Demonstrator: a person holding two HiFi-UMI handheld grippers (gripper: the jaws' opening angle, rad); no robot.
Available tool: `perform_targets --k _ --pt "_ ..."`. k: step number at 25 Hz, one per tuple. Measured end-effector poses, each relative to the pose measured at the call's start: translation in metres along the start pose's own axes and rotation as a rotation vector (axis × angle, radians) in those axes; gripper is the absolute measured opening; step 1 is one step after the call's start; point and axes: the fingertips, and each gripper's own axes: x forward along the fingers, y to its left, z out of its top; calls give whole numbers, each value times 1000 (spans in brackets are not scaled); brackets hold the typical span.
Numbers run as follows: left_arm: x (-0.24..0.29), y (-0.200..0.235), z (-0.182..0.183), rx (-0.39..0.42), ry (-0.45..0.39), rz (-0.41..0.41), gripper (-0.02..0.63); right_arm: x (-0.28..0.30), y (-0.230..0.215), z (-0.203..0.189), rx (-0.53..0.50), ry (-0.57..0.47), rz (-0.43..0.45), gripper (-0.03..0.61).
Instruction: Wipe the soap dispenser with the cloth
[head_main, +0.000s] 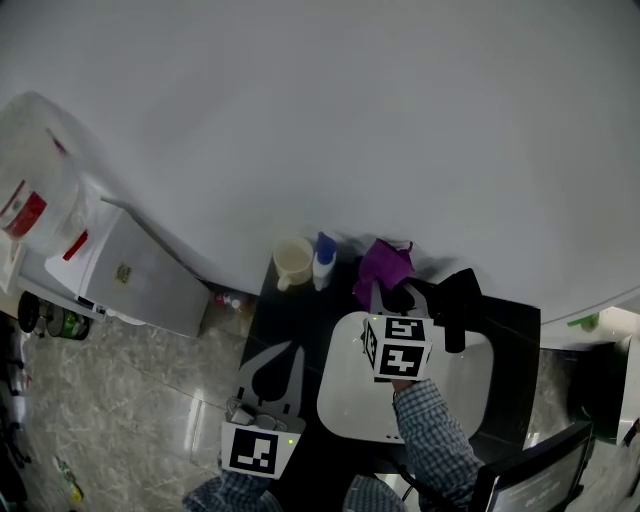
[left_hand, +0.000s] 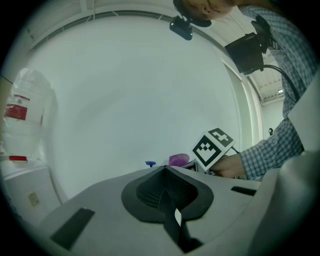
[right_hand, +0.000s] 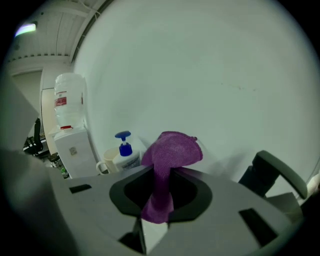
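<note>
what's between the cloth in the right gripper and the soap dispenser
Nothing visible. The right gripper holds the purple cloth, with a clear gap to the soap dispenser. The cream mug stands on the dispenser's far side, off the path.

white sink basin (head_main: 345, 405) set into a dark counter (head_main: 283, 322). black faucet (head_main: 458, 302) at the basin's far right rim. cream mug (head_main: 292, 262) past the basin's far left corner, upright on the counter, close to the pale wall (head_main: 380, 110). well left of the basin, off the counter, a white water cooler (head_main: 145, 272) topped by a clear bottle (head_main: 35, 180) with a red label. grey marbled floor (head_main: 120, 400) left of the basin.
</note>
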Motion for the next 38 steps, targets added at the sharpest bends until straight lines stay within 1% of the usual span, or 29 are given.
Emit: perform_targets --k 3,10,14,17,19,23,26,29,32,36,38 --pt "0 0 -2 -1 6 6 2 9 -6 -25 13 54 -13 80" --pt "-1 -2 -2 5 16 15 2 19 -22 -86 -1 191 -45 80" --pt "-1 -3 -1 8 16 13 2 9 -28 -98 -31 216 -42 80" --pt "1 -6 2 15 6 5 2 -13 -28 -87 -16 188 -15 80" --pt "4 -8 6 15 -4 0 2 -29 -26 -70 -8 150 4 80" --pt "7 -14 12 12 -18 -7 2 -47 -20 -16 4 31 52 80" --pt "8 -18 12 14 -18 -12 2 -46 -13 28 25 -54 91 80" --pt "7 -20 13 13 -20 -9 2 -34 -6 54 0 -91 112 80" --pt "4 -19 11 16 -18 -6 2 -18 -9 51 -27 -69 99 80" --pt "0 -17 8 14 -9 5 2 2 -25 19 3 15 57 80" --pt "-2 -16 8 22 -8 6 2 10 -32 2 39 50 50 80"
